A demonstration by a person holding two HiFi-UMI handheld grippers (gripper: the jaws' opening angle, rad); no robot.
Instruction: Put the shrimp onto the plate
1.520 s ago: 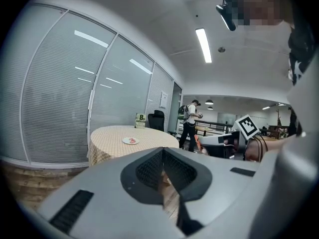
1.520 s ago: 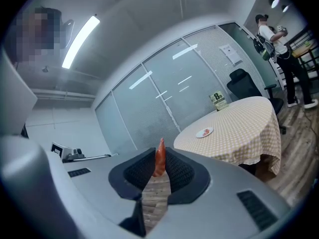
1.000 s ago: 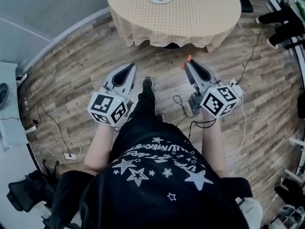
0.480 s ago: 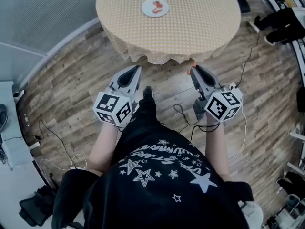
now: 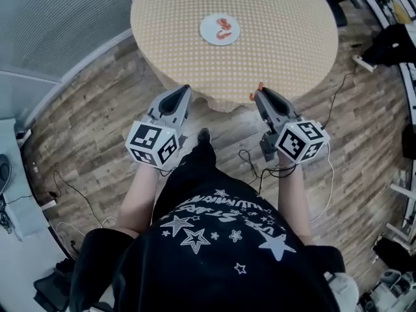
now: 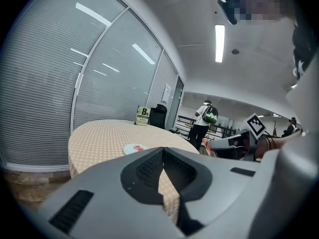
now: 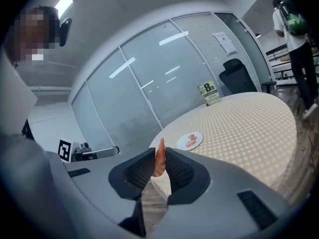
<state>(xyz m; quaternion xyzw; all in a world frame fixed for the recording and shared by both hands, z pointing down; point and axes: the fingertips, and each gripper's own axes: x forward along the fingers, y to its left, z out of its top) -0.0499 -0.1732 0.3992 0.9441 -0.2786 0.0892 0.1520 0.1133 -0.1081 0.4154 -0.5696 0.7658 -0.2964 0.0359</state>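
Round table (image 5: 286, 51) bearing plate (image 5: 209, 35), right gripper (image 5: 258, 91) pinching shrimp (image 7: 159, 159) at table's near edge, left gripper (image 5: 184, 90) sitting closed, empty.

Orange shrimp (image 7: 159, 159) upright in right tongs (image 7: 158, 151), white plate (image 5: 209, 34) well apart.

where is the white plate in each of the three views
Head view: plate at top centre, on the round table.
Left gripper view: plate small, left of centre, on the tabletop.
Right gripper view: plate right of centre, just beyond the held shrimp.
Shared landmark: the round table's dotted cloth.
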